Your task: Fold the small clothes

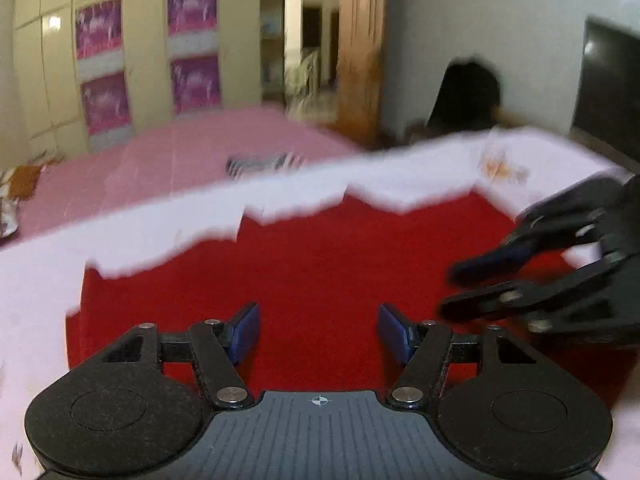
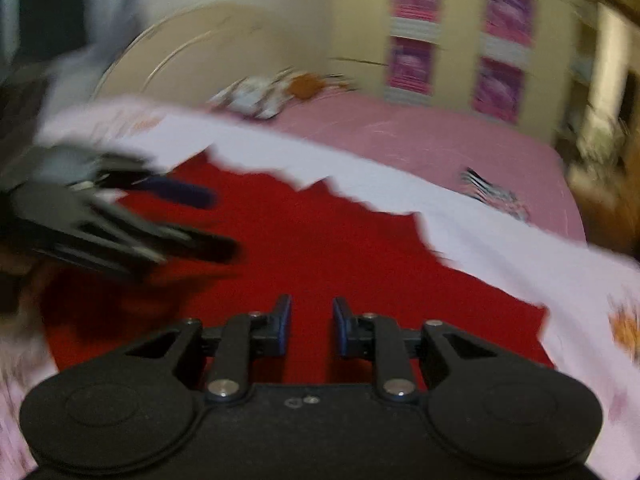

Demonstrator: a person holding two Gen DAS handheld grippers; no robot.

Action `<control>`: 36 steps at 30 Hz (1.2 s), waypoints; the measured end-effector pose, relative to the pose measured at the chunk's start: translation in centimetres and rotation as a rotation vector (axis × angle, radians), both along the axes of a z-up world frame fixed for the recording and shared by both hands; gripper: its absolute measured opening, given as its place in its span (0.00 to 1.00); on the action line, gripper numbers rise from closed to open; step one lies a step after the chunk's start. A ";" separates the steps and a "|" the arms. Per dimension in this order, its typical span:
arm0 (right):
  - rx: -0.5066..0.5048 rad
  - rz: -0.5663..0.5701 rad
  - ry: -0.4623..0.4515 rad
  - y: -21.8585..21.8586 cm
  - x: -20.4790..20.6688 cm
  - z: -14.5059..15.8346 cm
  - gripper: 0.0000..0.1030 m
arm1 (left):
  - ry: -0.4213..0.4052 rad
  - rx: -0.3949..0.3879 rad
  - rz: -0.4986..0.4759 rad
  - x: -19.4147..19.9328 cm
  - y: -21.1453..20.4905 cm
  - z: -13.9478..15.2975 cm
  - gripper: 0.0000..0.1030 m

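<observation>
Red cloth [image 1: 320, 272] lies flat on a white sheet with faint printed motifs [image 1: 400, 180], which is spread over the pink bed [image 1: 180, 152]; it fills the ground right under both of my tools. My left tool [image 1: 319, 330] hovers over it with its blue pads standing wide apart and nothing between them; my right tool [image 2: 312, 326] hovers over it too, its pads only a narrow gap apart, also with nothing in them. From the left wrist I see an open doorway with a wooden door [image 1: 360, 52], a dark screen on the wall [image 1: 608, 84] and my right tool coming in from the right edge. From the right wrist I see instead a curved cream headboard [image 2: 200, 44], a rumpled patterned bundle near it [image 2: 256, 98] and my left tool blurred at the left. Both views catch the cream wardrobe with purple panels [image 1: 100, 28] and a small striped piece of clothing [image 2: 492, 192] lying farther off on the bed, well apart from the red cloth. That cloth's far edge is jagged, and its long axis seems to run across both views, side to side; heavy blur keeps me from telling which end is which.
</observation>
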State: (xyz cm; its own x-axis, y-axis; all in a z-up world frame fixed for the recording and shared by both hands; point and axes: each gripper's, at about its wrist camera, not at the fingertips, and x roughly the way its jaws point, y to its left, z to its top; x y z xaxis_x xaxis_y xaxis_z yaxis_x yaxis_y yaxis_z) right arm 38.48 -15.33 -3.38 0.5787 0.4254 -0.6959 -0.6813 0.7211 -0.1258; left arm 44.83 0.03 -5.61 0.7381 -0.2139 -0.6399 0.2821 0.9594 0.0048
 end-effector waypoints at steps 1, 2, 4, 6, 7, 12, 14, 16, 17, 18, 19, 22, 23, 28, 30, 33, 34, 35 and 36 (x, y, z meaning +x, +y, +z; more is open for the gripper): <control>-0.018 -0.016 -0.002 -0.5 0.0 -0.3 0.23 | 0.010 -0.033 0.006 -0.2 1.4 -0.6 0.63; 0.007 -0.034 0.003 -2.0 0.1 -0.3 0.23 | 0.004 -0.072 0.019 -0.7 3.2 -0.7 0.63; 0.036 -0.096 0.038 -5.0 0.5 0.1 0.23 | -0.003 -0.072 0.080 -1.6 6.6 0.0 0.63; 0.104 -0.153 0.078 -6.8 1.6 1.0 0.23 | -0.025 -0.094 0.156 -1.7 8.6 0.8 0.63; 0.136 -0.175 0.070 -6.9 2.3 1.5 0.26 | -0.034 -0.120 0.179 -0.6 9.5 1.5 0.63; 0.078 -0.312 0.096 -4.8 8.1 0.0 0.23 | 0.033 -0.051 0.223 3.9 9.0 0.1 0.63; 0.089 -0.303 0.090 -6.6 7.3 0.1 0.22 | 0.018 -0.033 0.212 2.9 10.0 -0.3 0.63; 0.100 -0.310 0.047 -7.9 4.8 1.9 0.28 | -0.008 -0.009 0.242 0.2 10.6 0.8 0.63; 0.133 -0.287 0.017 -7.7 3.1 2.8 0.29 | -0.025 -0.029 0.236 -1.1 10.3 1.4 0.63; 0.186 -0.225 0.019 -7.1 1.2 3.6 0.29 | -0.040 -0.053 0.203 -1.8 9.3 1.8 0.63; 0.200 -0.176 0.025 -6.0 -0.5 3.7 0.29 | -0.056 -0.038 0.148 -3.1 7.2 1.9 0.63; 0.134 -0.043 0.044 -1.3 -4.3 2.3 0.29 | -0.048 -0.044 0.059 -5.3 2.5 1.7 0.63; 0.103 -0.008 0.036 0.2 -5.4 1.6 0.29 | -0.044 -0.061 0.052 -5.9 1.7 1.5 0.63; -0.108 0.032 -0.033 1.6 -9.3 -0.9 0.29 | -0.045 0.015 0.064 -8.4 2.0 0.1 0.63; -0.136 -0.022 -0.049 -1.6 -10.5 -1.1 0.29 | -0.025 0.020 0.072 -9.6 4.0 0.1 0.63; -0.060 -0.146 0.011 -7.8 -12.0 -1.1 0.27 | 0.003 0.046 0.112 -13.1 7.5 0.3 0.63; -0.059 -0.171 0.031 -8.4 -11.8 -1.0 0.27 | 0.009 0.023 0.132 -13.3 8.2 0.7 0.63; -0.056 -0.176 0.029 -8.4 -11.6 -0.8 0.27 | -0.005 0.021 0.151 -13.5 8.2 1.2 0.63; -0.036 -0.184 0.021 -8.0 -11.8 -0.2 0.27 | -0.032 0.014 0.164 -13.6 7.7 1.9 0.63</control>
